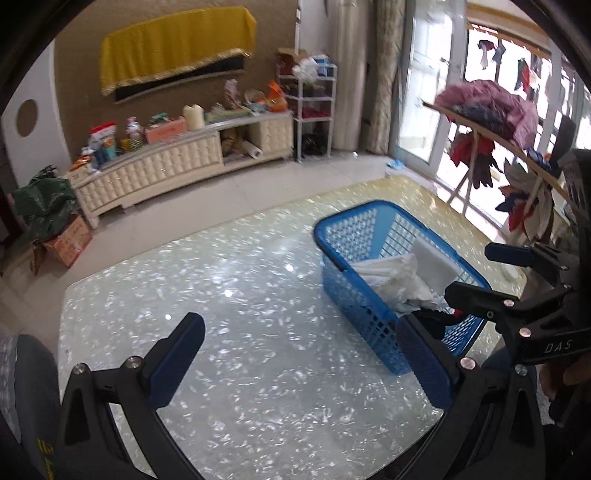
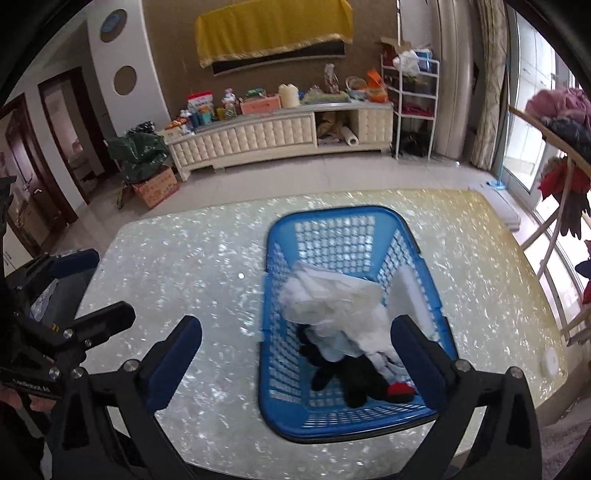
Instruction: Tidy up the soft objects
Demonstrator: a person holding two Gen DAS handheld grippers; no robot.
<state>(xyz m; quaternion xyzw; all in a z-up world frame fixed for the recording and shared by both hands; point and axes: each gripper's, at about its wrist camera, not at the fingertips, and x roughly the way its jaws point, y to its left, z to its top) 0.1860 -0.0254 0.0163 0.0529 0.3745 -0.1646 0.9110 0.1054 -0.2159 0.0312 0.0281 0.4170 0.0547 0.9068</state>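
Basket [image 2: 421,258] sits near table [image 2: 166,258] edge, seemingly; both claws [image 1: 295,358] [image 2: 299,358] spread, empty.

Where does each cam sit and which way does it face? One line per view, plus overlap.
Left wrist: on the left claw, open and empty, looking across the table toward the TV cabinet; the right claw shows at right.
Right wrist: on the right claw, open and empty, looking down into the blue basket of white cloth and dark items; the left claw shows at left.
Shared: basket, table, cabinet, yellow cover.
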